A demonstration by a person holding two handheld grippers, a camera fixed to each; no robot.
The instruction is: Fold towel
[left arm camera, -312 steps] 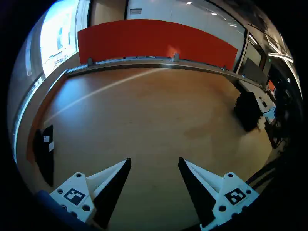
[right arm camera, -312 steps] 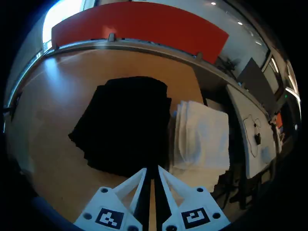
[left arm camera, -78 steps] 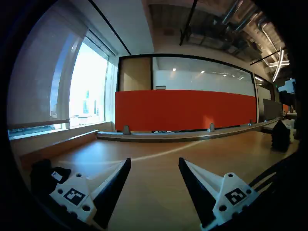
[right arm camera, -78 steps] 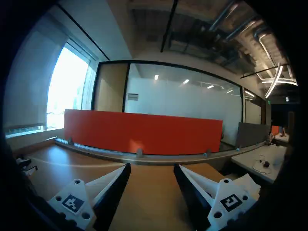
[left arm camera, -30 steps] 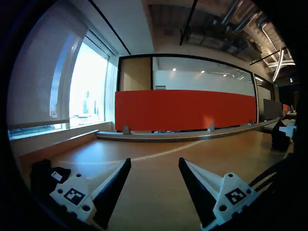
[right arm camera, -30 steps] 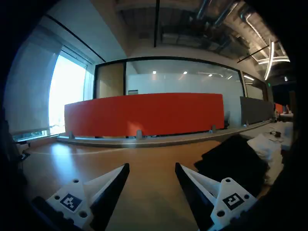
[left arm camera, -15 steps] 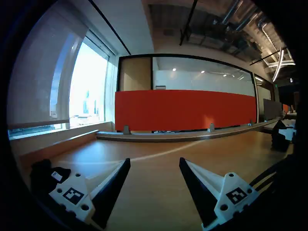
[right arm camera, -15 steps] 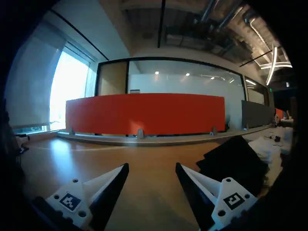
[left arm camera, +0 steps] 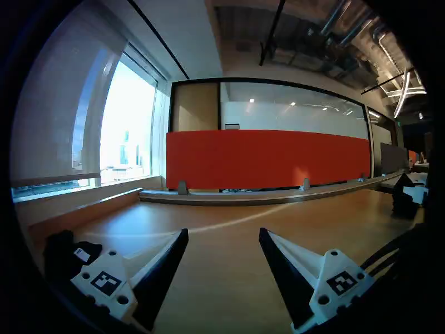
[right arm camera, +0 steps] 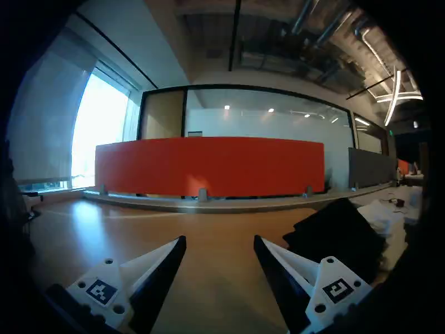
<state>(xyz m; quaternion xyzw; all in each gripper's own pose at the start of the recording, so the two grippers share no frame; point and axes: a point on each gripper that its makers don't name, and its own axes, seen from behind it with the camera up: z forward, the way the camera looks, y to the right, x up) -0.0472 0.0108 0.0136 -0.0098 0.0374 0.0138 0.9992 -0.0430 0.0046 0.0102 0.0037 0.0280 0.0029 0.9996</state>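
In the right gripper view a folded black towel lies on the wooden table to the right, with a stack of folded white towels beside it farther right. My right gripper stands open low over the table, left of the black towel, nothing between its fingers. In the left gripper view my left gripper is open and holds nothing, level above the table. Far right in that view sits a dark folded shape, with a white part against it.
A long wooden table runs to an orange divider panel with a metal rail along its base. A black item with a white tag lies at the left near the window ledge. A bright window is on the left.
Over ten seconds both grippers tilted up from looking down at the table to level, and the right gripper opened. In the last second the right view shifted slightly; the left is still.
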